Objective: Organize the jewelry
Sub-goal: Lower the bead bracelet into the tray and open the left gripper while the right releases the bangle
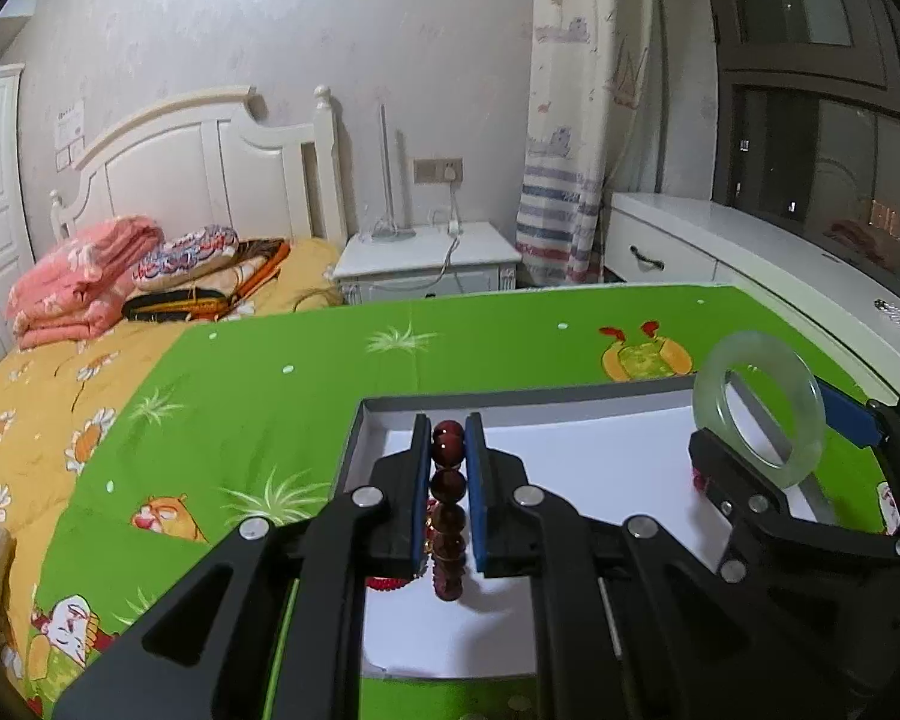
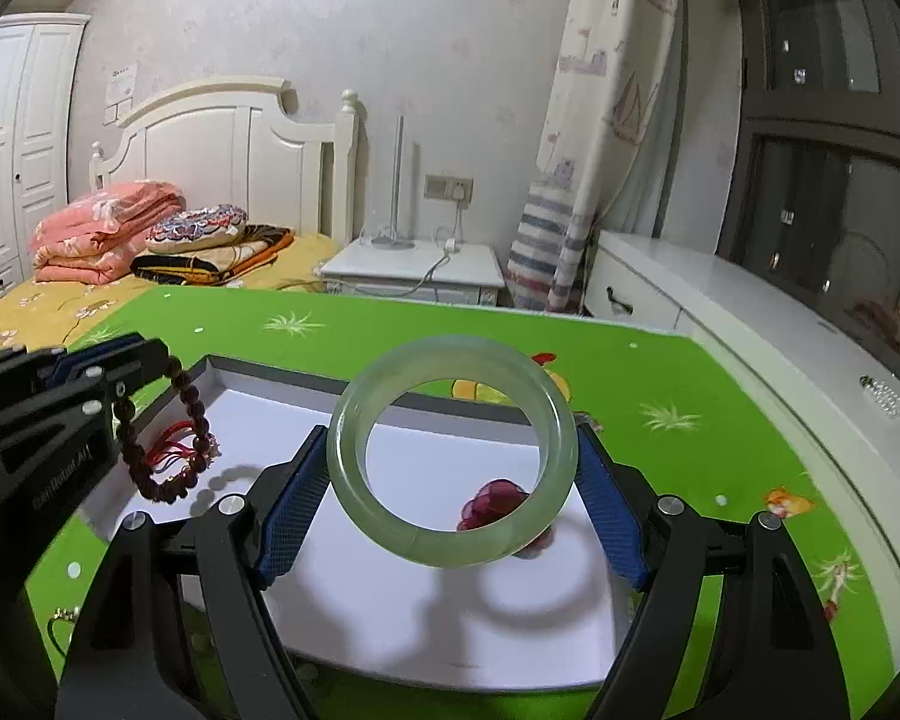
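Left gripper [image 1: 448, 450] is clamped tight on the beads [image 1: 448, 498], which hang between its pads over the box [image 1: 570, 456]. Right gripper [image 2: 450, 468] grips the bangle [image 2: 450, 453] across its wide jaws, upright, above the box floor and a purple piece [image 2: 491, 504]

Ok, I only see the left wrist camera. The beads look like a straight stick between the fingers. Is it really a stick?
Observer: No. The right wrist view shows the bead bracelet is a full loop with red tassel threads, hanging from the left gripper.
Child: How is the green ring held?
Observer: The right gripper presses one blue pad on each side of the green bangle, up above the box.
Child: Is anything under it?
Observer: Yes, a purple-red flower-shaped piece lies on the box's white floor.
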`<state>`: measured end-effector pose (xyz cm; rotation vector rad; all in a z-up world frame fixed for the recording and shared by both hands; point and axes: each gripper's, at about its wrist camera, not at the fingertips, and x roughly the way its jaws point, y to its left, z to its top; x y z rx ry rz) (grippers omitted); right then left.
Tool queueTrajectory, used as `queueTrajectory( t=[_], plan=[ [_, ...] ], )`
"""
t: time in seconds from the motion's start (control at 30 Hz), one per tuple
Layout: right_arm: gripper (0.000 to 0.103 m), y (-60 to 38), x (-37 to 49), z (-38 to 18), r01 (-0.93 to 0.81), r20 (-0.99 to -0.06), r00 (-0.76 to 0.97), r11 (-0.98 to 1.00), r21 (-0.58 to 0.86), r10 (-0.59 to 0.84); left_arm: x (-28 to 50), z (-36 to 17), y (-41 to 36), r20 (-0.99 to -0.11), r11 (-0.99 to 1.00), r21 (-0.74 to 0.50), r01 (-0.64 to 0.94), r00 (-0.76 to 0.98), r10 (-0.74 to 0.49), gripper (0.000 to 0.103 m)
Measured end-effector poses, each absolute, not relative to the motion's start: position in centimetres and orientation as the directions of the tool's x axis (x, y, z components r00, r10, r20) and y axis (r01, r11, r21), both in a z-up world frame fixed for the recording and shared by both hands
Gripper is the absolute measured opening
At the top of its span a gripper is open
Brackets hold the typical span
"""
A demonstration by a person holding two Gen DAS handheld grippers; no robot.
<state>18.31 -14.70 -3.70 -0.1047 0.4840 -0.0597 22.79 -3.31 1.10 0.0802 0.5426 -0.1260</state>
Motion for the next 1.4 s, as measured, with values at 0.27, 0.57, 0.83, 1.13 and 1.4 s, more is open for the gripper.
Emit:
queueTrajectory(
  t=[0.27,0.57,0.83,1.13,1.4],
  plan=[
    [0.075,-14.3,20.9,-4.7,0.045,-0.518,0.85,0.993,-0.11,-0.096,24.2,0.4,-3.1,-0.543,0.992,0.062,0.11,0.837,-0.059,0.012],
    [0.076,-14.4,20.3,-4.2,0.058,-0.492,0.864,0.993,-0.107,-0.103,22.7,1.0,-2.7,-0.492,0.994,0.088,0.059,0.871,-0.008,0.06],
    [0.076,-14.8,18.6,-4.1,0.049,-0.487,0.868,0.994,-0.102,-0.093,20.0,0.8,-2.0,-0.465,0.993,0.113,0.029,0.885,0.027,0.084],
    [0.077,-14.1,15.0,-3.8,0.036,-0.457,0.885,0.99,-0.136,-0.094,16.1,0.0,0.3,-0.477,0.997,0.072,0.007,0.878,0.029,0.09],
    [0.08,-13.4,12.4,-3.6,0.019,-0.438,0.895,0.987,-0.157,-0.087,13.8,-0.6,1.8,-0.483,0.998,0.069,0.002,0.875,0.032,0.092]
  ],
)
